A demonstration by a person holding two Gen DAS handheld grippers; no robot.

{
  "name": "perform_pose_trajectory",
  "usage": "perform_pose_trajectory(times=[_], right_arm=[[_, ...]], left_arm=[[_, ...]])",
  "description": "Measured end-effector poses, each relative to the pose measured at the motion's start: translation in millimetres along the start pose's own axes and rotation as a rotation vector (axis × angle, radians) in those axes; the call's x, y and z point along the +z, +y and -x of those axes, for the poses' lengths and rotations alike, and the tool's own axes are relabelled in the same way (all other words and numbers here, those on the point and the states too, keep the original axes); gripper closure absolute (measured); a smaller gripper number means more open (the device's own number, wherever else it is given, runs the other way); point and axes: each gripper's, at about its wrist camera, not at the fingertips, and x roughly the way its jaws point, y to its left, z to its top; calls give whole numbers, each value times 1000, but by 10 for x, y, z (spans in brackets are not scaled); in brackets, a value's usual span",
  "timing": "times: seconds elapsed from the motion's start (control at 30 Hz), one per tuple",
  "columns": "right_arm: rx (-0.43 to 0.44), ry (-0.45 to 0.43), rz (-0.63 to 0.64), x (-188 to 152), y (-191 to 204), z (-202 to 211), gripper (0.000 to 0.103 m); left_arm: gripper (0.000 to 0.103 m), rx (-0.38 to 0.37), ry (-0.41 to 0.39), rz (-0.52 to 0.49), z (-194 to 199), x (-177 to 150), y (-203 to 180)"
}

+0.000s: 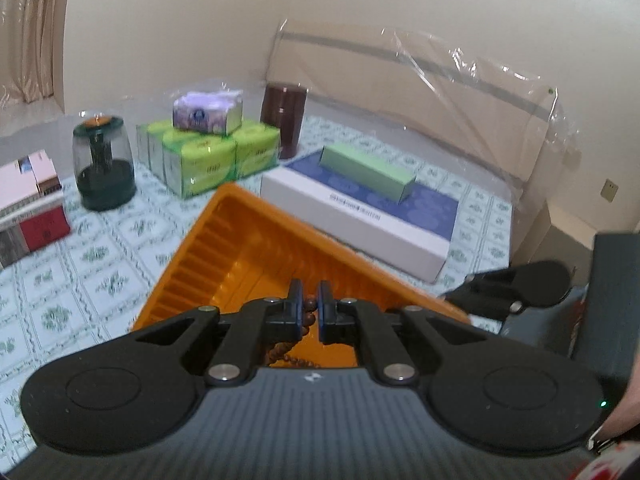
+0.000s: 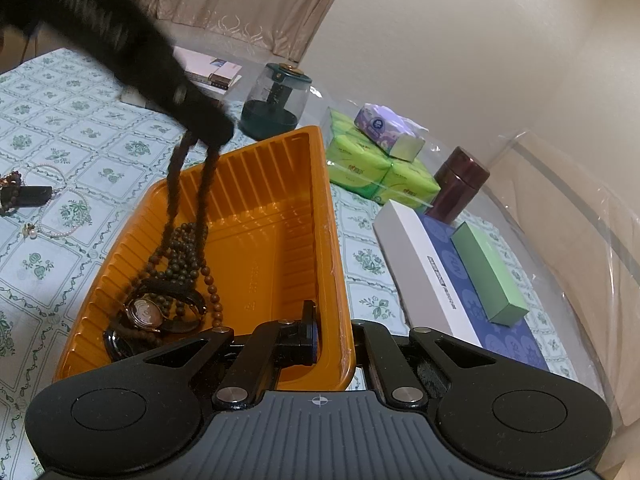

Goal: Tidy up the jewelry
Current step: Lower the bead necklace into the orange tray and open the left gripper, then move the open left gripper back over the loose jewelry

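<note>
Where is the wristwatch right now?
In the right wrist view, the wristwatch lies in the orange tray's near-left corner, under the brown bead necklace.

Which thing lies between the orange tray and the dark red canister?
The white-and-blue flat box with the green box on it lies between orange tray and canister, in the right wrist view.

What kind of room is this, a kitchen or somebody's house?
Probably a room in someone's home, not a kitchen. A table wears a flowery cloth, curtains hang behind, and packs of tissues sit stacked beside an orange tray holding beads and a watch.
</note>
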Motion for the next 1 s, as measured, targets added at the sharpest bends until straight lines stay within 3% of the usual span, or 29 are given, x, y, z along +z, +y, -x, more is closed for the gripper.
perform_pose_trajectory(times=[0.6,0.7,0.83,1.0], right_arm=[[0,1,-1,-16,3,-4,99],[1,2,0,-19,6,-3,99],[1,0,0,-18,14,3,99],[0,-1,2,-18,20,14,99]], left_arm=[[96,13,44,-5,-237,12,34],[83,33,25,13,-169,30,117],[80,72,-2,34,12,29,298],[66,170,-44,92,380,-132,676]])
